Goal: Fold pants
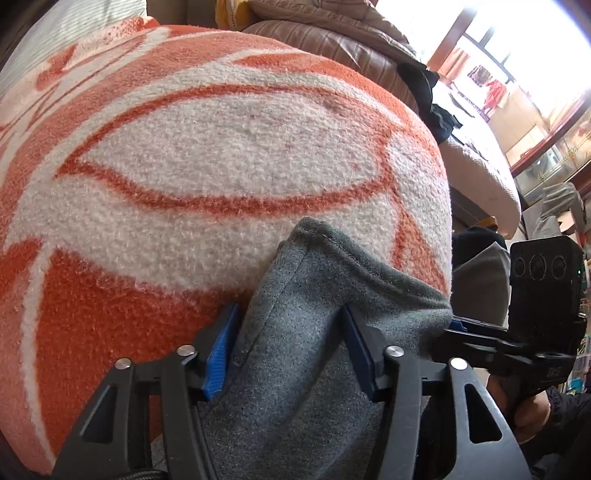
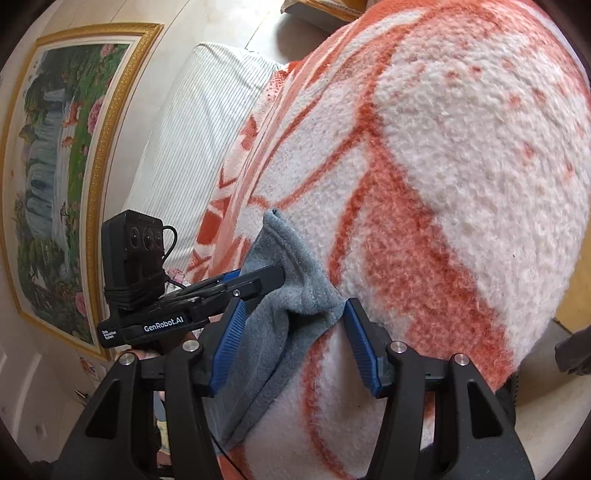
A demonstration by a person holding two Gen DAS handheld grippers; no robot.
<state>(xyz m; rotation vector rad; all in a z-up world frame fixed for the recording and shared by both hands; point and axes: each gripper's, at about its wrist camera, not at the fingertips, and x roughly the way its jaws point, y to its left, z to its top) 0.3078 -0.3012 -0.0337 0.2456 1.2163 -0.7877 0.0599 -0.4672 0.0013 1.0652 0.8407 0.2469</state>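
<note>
Both grippers sit at the near edge of the blanket (image 1: 229,155), orange and white fleece spread over a bed or couch.

Left gripper (image 1: 291,350): grey pants (image 1: 306,332) bunched between its blue pads (image 1: 218,354). Fabric fills the whole gap and bulges against both pads, so the jaws look clamped on the pants at a mid opening. A stitched hem edge of the pants stands up above the fingertips, over the blanket's white patch. The rest of the cloth runs down between the fingers toward the camera.

Right gripper (image 2: 291,343): jaws apart by a similar amount. A fold of the same pants (image 2: 280,295) lies against the left pad and reaches across to the tip of the right pad. Below that tip the blanket shows through the gap. Hard to say from this angle whether the pads are really pinching the cloth or it is just draped over them, so I cannot tell.

The two grippers are close, side by side. Each shows up in the other's view, with a black camera block on top.

Beyond the blanket's far edge: a white ribbed cushion (image 2: 192,122) and a gold-framed picture (image 2: 62,166) on the wall, plus brown cushions (image 1: 332,33).
</note>
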